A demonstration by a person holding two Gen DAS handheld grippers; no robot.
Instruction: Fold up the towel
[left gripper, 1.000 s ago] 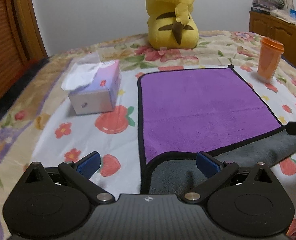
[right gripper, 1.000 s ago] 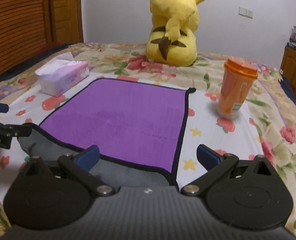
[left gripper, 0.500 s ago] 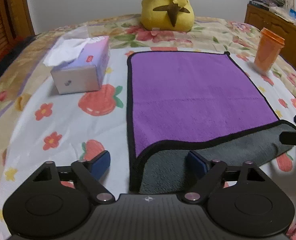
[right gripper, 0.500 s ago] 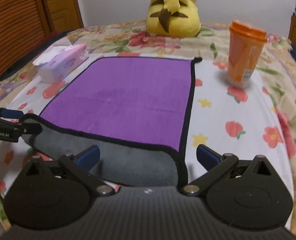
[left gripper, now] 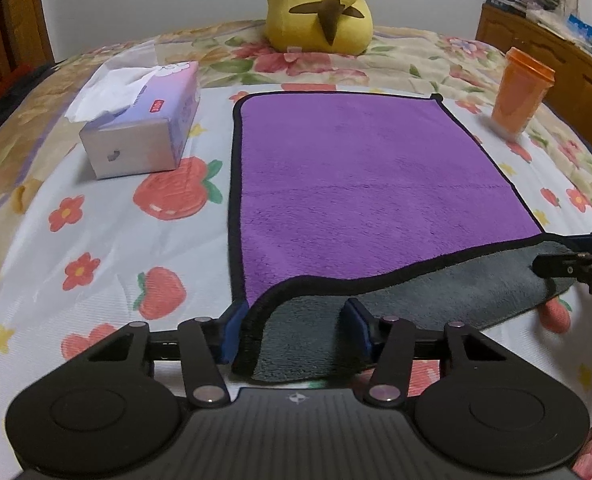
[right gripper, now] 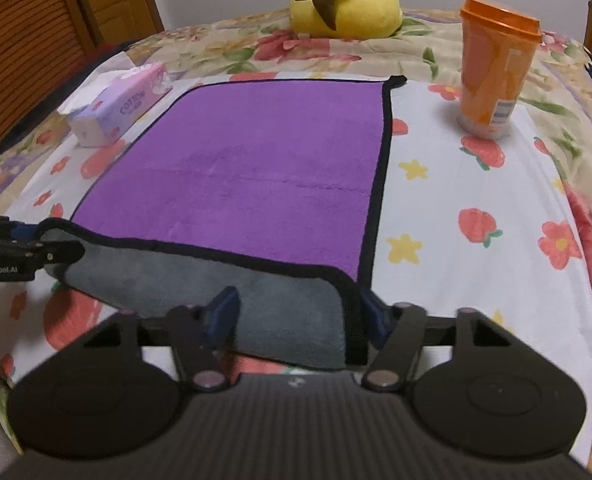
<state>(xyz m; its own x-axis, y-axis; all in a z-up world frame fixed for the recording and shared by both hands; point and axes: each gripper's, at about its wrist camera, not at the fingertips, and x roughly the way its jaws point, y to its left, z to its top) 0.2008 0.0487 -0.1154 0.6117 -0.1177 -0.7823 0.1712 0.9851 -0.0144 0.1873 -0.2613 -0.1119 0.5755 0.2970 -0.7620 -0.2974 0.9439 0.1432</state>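
A purple towel (left gripper: 368, 176) with black trim and a grey underside lies flat on the flowered bedspread; it also shows in the right wrist view (right gripper: 256, 168). Its near edge is turned back, grey side up. My left gripper (left gripper: 294, 330) straddles the near left corner, jaws narrowed around the grey flap with a gap still between the pads. My right gripper (right gripper: 296, 316) straddles the near right corner the same way. Each gripper shows at the edge of the other's view: the right one in the left wrist view (left gripper: 576, 264), the left one in the right wrist view (right gripper: 16, 248).
A tissue box (left gripper: 144, 128) sits left of the towel. An orange lidded cup (right gripper: 496, 68) stands to its right. A yellow plush toy (left gripper: 320, 4) sits at the far end. A wooden cabinet (left gripper: 556, 56) stands at the right.
Both grippers have moved forward over the towel's near corners, and their jaws have narrowed around the turned-back grey edge.
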